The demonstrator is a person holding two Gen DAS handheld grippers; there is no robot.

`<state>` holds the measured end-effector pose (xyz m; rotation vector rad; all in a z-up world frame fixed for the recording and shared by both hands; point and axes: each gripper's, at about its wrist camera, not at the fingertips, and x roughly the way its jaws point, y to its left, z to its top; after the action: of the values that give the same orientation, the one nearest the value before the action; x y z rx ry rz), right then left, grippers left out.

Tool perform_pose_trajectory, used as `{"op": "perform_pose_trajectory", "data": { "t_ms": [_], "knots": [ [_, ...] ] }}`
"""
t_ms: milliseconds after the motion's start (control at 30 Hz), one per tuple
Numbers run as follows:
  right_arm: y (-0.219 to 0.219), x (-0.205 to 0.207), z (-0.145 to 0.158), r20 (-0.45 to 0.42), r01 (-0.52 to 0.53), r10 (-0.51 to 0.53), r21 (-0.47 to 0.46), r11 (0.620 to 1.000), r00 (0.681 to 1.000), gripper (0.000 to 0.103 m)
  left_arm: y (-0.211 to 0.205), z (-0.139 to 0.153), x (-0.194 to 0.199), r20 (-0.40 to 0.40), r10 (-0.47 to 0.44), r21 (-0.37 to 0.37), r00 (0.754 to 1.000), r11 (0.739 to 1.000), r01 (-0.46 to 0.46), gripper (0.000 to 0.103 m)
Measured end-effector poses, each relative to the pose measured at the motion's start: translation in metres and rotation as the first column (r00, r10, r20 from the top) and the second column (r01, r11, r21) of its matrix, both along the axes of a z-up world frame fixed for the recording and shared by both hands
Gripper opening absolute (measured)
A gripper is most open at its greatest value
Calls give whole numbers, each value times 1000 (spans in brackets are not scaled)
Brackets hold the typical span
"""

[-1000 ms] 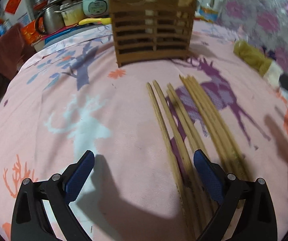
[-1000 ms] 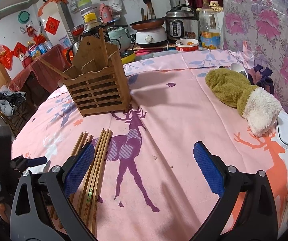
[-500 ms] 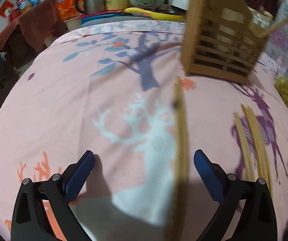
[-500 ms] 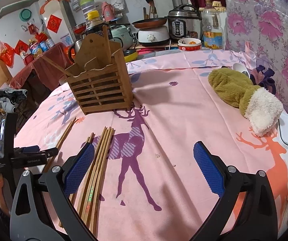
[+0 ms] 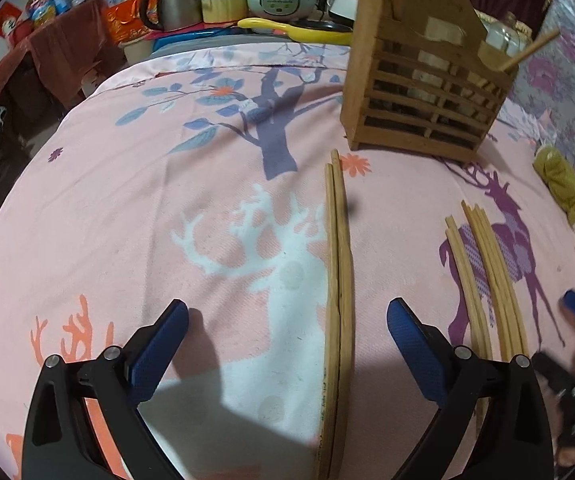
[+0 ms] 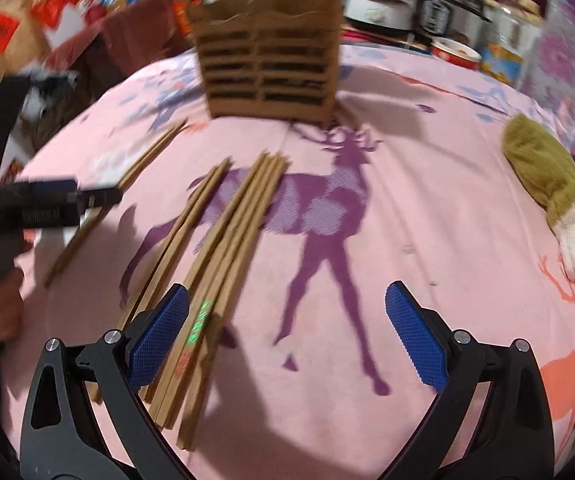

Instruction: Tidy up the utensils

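The left gripper (image 5: 287,332) is hovering low over the pink cotton tablecloth (image 5: 127,208), its black plastic arms spread wide and the ribbed blue pads (image 5: 159,344) gripping nothing. Between the pads, nearer the right one, a pair of flat wooden chopsticks (image 5: 337,280) is lying side by side on the cloth, running from 6 o'clock up toward 12 o'clock. Faint print is showing along the near end of the pair, too small to read.

The right gripper (image 6: 287,336) is likewise standing spread and empty above the cloth, its left pad (image 6: 159,340) sitting just beside a loose bundle of chopsticks (image 6: 231,248) that fans toward 12 o'clock. Green and red markings are showing on one stick near the pad, unreadable.

Half a second ago the left view had the pair blurred; now it is lying sharp and flat. The right view has swung left and lower, bringing the bundle under its left pad.

At 1 o'clock in the left view, a slatted wooden utensil holder (image 5: 419,92) with a peaked back is standing upright, one stick leaning from its right side. At 3 o'clock in the right view a fuzzy olive mitten (image 6: 547,176) with a white cuff is resting on the cloth.
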<state>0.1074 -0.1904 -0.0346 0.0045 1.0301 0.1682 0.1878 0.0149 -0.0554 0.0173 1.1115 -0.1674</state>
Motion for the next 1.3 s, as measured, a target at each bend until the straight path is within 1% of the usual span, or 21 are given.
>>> {"op": "perform_pose_trajectory", "data": {
  "t_ms": [33,67,100,133,167,200,233,267,333,433,600,733,833,933,1167,1300],
  "knots": [
    [4,0,-2,-2,-15,15,-24,1000,1000,93,1,1,0,1,2,-5,1000,1000,-2,98],
    [7,0,-5,0,-14,14,-82,996,1000,92,2,1,0,1,5,-8,1000,1000,-5,98],
    [4,1,-5,12,-2,3,-97,995,1000,92,2,1,0,1,7,-9,1000,1000,-7,98],
    [1,3,-4,16,27,-25,-115,993,1000,91,2,1,1,0,9,-9,1000,1000,-9,98],
    [-11,6,-2,29,90,-87,-130,987,996,84,3,1,1,-1,9,-10,1000,1000,-9,98],
    [-20,7,-1,30,126,-124,-119,985,992,79,3,2,1,-1,9,-12,1000,1000,-10,98],
    [-28,7,1,26,149,-147,-92,984,989,72,3,2,1,0,9,-15,1000,1000,-9,98],
    [-40,7,3,13,170,-170,-29,985,985,68,3,3,0,3,9,-18,1000,1000,-9,98],
    [-52,5,9,4,187,-188,73,980,982,66,5,6,-1,13,12,-24,1000,1000,-12,98],
    [-49,2,14,19,160,-163,103,982,986,66,9,10,-4,21,16,-40,1000,999,-15,98],
    [-34,1,11,12,124,-125,56,991,992,66,15,9,-4,5,32,-43,999,999,-32,98],
    [-40,4,9,-4,139,-139,73,988,990,67,20,5,-1,-20,51,-47,999,998,-52,98],
    [-43,5,7,-17,150,-149,86,985,989,67,23,0,2,-34,64,-28,997,998,-65,98],
    [-43,6,6,-22,150,-149,82,985,989,67,22,-3,5,-35,72,14,997,997,-71,98],
    [-42,6,6,-20,148,-146,80,986,989,69,25,-4,6,-35,79,17,996,997,-79,98],
    [-42,6,6,-21,148,-147,81,986,989,70,22,-5,8,-30,72,32,997,997,-71,99]
  ]
}}
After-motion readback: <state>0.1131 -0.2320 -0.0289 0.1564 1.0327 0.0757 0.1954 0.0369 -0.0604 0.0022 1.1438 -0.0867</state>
